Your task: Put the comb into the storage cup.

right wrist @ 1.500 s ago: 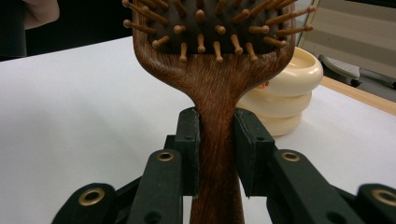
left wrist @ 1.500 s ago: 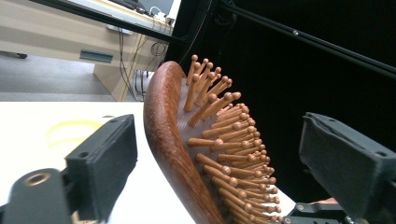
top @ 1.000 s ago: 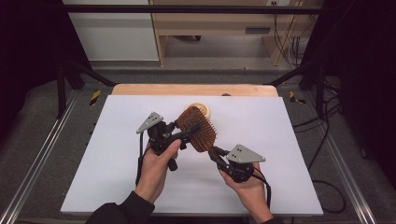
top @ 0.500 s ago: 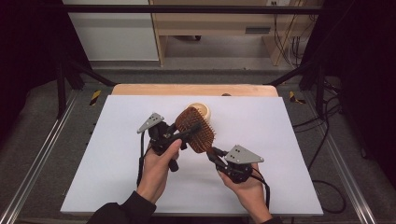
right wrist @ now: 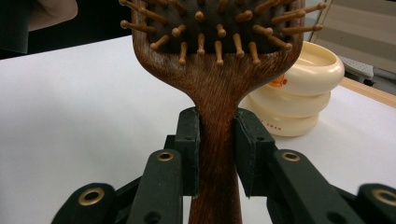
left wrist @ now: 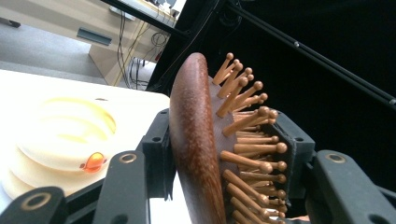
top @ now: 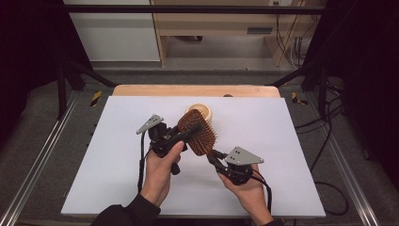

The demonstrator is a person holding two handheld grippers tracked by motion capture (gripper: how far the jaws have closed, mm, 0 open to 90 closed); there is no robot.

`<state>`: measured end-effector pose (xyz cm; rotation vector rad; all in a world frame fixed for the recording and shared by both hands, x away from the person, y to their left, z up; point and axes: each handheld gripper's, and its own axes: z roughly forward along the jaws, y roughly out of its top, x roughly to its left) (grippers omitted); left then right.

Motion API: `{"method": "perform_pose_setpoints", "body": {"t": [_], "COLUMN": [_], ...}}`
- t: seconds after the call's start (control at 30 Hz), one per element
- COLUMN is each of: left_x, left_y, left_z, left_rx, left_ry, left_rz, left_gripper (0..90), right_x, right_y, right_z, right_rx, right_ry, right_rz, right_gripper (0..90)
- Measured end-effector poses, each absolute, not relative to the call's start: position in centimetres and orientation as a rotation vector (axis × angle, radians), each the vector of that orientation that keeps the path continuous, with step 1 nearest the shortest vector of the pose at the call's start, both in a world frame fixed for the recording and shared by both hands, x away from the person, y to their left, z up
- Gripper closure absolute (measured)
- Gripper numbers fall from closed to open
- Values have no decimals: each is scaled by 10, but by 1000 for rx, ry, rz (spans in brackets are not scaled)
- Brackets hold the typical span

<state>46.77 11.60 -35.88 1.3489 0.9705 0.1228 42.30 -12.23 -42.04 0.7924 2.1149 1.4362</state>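
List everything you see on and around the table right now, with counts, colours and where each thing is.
hairbrush: one, dark brown wood with lighter wooden pins, held above the middle of the table between the two claws.
cream container: one, cream with a small orange mark, ringed sides, on the table just behind the brush.
table top: one, white, with a wooden strip along its far edge.
wooden furniture: light wood, on the floor beyond the table.
left claw: one, black, shut on the brush head, one jaw on its back and one on the pins; its jaws have just been closing.
right claw: one, black, shut on the brush handle.
hands: two, left hand and right hand, dark sleeves, from the near edge.
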Motion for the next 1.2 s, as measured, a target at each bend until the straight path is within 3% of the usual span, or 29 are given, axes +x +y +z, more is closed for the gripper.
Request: {"method": "perform_pose_setpoints", "body": {"t": [0.67,1.2], "left_x": [468,469], "left_y": [115,128], "left_z": [-360,-357], "left_rx": [1334,1344], "left_ry": [984,986], "left_rz": [86,194], "left_gripper": [518,518], "right_x": [426,429], "right_y": [-122,-122], "right_z": [-425,-430], "right_rx": [815,875], "right_ry": [2154,2162], "right_rz": [1487,1472], "right_gripper": [718,365]}}
